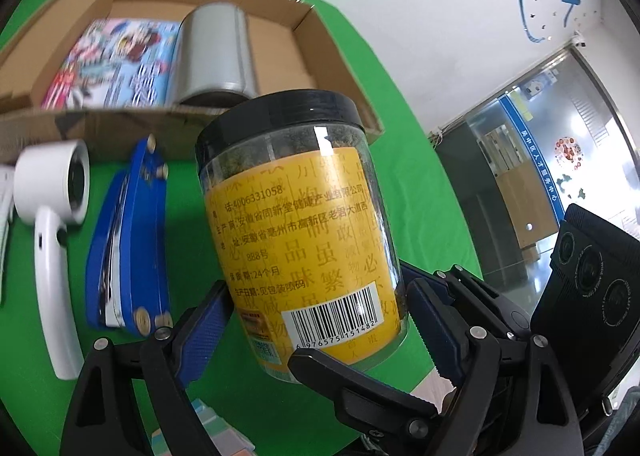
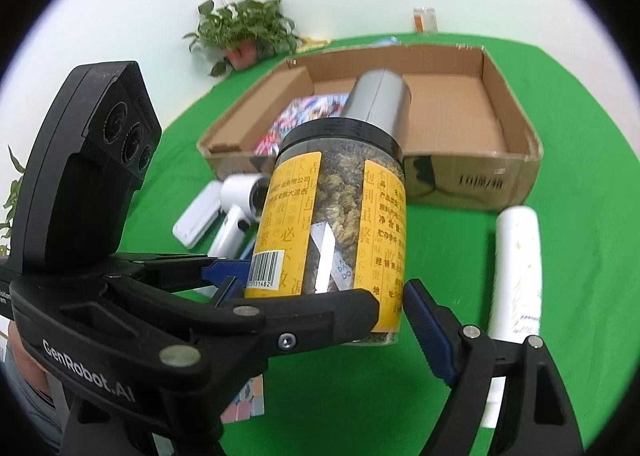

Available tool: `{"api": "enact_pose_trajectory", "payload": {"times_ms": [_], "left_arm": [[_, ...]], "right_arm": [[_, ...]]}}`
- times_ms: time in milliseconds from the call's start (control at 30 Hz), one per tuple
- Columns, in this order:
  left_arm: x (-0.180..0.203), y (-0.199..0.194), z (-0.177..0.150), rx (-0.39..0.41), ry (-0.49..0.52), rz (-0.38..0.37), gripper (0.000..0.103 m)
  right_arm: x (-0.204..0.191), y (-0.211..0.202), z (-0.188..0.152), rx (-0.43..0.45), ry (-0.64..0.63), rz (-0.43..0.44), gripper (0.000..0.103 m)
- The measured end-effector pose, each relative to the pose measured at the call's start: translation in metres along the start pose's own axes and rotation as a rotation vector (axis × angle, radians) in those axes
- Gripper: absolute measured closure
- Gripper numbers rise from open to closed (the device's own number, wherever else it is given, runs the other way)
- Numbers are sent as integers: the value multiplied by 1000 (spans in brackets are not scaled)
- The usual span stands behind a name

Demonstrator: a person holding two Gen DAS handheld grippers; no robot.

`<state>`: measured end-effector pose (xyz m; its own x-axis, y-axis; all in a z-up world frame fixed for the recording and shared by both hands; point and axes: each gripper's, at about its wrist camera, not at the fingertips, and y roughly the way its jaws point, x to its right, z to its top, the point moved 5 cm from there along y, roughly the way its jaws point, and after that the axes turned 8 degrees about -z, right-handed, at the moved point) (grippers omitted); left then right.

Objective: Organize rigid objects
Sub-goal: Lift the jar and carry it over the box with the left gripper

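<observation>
A clear jar (image 1: 300, 215) with a black lid and yellow label, full of dried flowers, is held in the air above the green table. My left gripper (image 1: 320, 320) is shut on the jar's lower part. The jar also shows in the right wrist view (image 2: 332, 232), where my right gripper (image 2: 394, 304) has its jaws on either side of the jar's base; I cannot tell if they press it. Behind stands an open cardboard box (image 2: 500, 171) holding a silver can (image 2: 378, 99) and a colourful flat tin (image 1: 116, 63).
On the green cloth lie a blue stapler (image 1: 132, 244), a white handheld device (image 1: 52, 215), a white flat case (image 2: 198, 219), a white bottle (image 2: 516, 272) and a pastel cube (image 2: 248, 404). A potted plant (image 2: 244, 31) stands at the back.
</observation>
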<state>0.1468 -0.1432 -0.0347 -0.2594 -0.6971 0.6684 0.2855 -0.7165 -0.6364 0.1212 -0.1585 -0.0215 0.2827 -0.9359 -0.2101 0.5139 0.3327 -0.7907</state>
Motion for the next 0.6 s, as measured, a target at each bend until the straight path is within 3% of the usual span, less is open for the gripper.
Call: {"api": "enact_pose_trajectory", "payload": {"times_ms": [400,600], "left_arm": [[34,-26,32,46,88,9,17],[54,-29,66,67,122,31,18]], "right_arm": [[8,-20,31,103,0,-11,22],[11,-20,54,137,7,-21,21]]}}
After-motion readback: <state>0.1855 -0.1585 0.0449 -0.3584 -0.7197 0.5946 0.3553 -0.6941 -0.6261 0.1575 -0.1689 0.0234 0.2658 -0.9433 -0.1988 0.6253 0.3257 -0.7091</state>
